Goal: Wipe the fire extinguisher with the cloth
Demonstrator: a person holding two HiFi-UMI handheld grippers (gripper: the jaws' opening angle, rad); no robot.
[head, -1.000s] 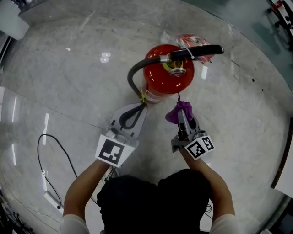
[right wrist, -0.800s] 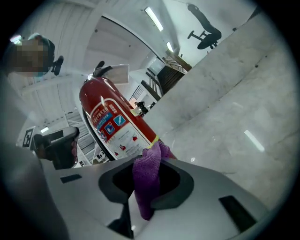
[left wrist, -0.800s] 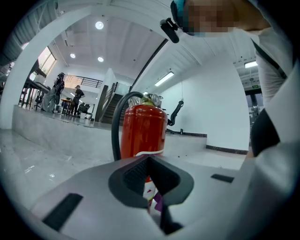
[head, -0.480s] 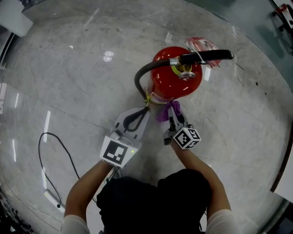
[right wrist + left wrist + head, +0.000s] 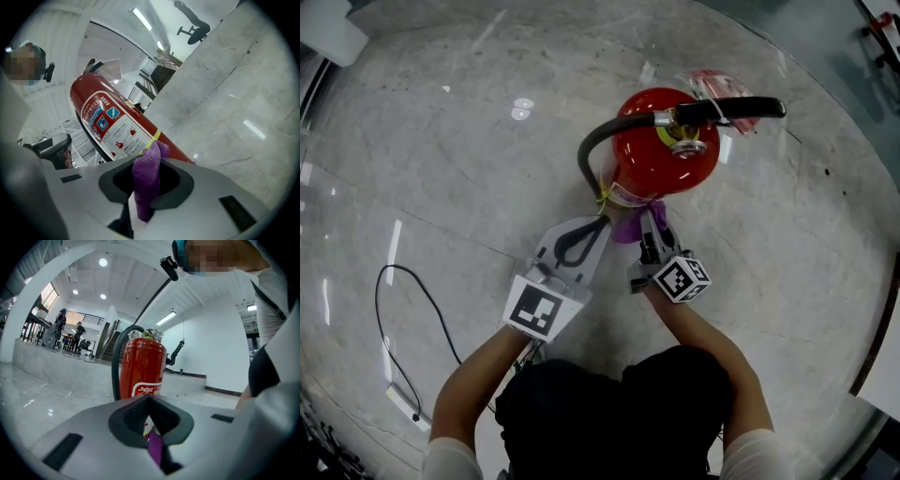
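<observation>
The red fire extinguisher (image 5: 661, 155) stands upright on the stone floor, with its black hose (image 5: 591, 155) curving down its left side and its black handle (image 5: 727, 110) pointing right. My right gripper (image 5: 649, 228) is shut on a purple cloth (image 5: 628, 228), which presses against the cylinder's lower body. In the right gripper view the cloth (image 5: 147, 180) touches the extinguisher (image 5: 110, 124) near its yellow band. My left gripper (image 5: 586, 234) is shut with nothing in it, its tips by the hose's lower end. The left gripper view shows the extinguisher (image 5: 143, 369) just beyond the jaws.
A black cable (image 5: 389, 319) loops on the floor at the left. A red and white packet (image 5: 712, 82) lies behind the extinguisher. A white object (image 5: 323, 28) sits at the top left corner. People stand far off (image 5: 61, 324) in the left gripper view.
My right gripper has carried the cloth up and to the left, from in front of the extinguisher onto its lower body. The left gripper has hardly moved.
</observation>
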